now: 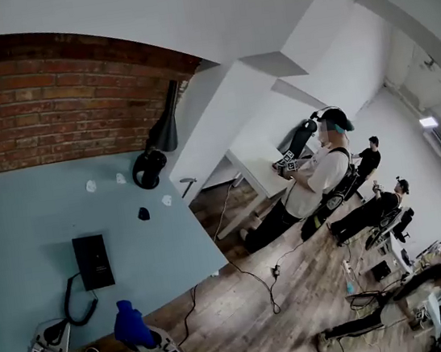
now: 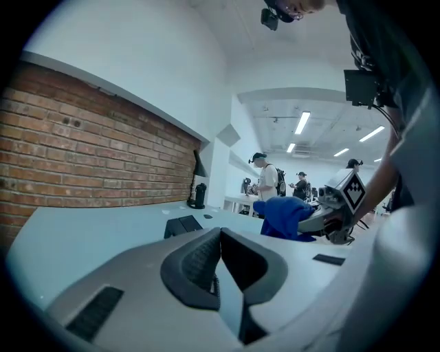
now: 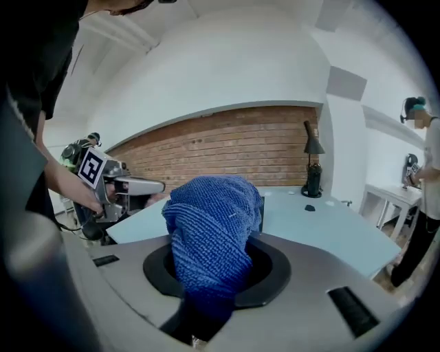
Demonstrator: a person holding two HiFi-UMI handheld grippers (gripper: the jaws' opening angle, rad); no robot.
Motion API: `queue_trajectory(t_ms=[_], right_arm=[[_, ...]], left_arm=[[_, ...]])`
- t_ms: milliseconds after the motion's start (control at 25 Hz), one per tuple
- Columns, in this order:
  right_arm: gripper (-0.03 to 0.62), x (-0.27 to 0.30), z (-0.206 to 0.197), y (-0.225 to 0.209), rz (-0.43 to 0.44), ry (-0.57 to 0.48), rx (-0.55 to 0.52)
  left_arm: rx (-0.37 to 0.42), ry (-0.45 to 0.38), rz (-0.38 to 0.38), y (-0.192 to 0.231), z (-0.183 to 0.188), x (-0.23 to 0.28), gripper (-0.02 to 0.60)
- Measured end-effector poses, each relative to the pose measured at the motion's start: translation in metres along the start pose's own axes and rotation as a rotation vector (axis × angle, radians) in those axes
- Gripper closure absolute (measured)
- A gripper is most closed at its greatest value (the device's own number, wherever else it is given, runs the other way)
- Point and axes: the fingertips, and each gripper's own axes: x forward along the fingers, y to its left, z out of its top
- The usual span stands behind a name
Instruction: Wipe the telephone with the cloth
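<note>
Head view, entry one. We log a pale blue desk (image 1: 17,232) against a brick wall (image 1: 40,107). The black telephone (image 1: 93,262) lies flat near the desk's near edge, left of its middle, and its cord (image 1: 74,301) loops toward the near left corner. Both grippers are held low, just off the near edge. The left gripper (image 1: 54,337) is by the near left corner and the right gripper (image 1: 151,347) is further along the edge with the blue cloth (image 1: 130,324) bunched at its tip. A black lamp (image 1: 159,143) stands at the far right corner, with small scraps (image 1: 91,185) on the desk near it. We see bare desk top between telephone and far edge, and wood floor (image 1: 247,306) past the right edge.

Left gripper view, entry two. The jaws are pressed together with nothing between them. We see the telephone (image 2: 182,225) ahead on the desk, apart from the jaws, and the cloth (image 2: 285,216) to the right in the right gripper (image 2: 337,213).

Right gripper view, entry three. The jaws are clenched on the cloth (image 3: 210,234), which rises in a bundle and blocks the middle of the view. A hand (image 3: 72,196) holds the left gripper (image 3: 130,185) level at the left. The desk's right edge (image 3: 371,240) is clear of the gripper.
</note>
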Motion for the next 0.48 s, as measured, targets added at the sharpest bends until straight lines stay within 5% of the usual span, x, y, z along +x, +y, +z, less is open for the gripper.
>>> queue_trajectory(t_ms=[480], right_arm=[[0.461,0.095,0.067,0.014,0.012,-0.09,-0.088]], left_arm=[[-0.004,-0.049,0.004,0.028,0.017,-0.022,0.561]])
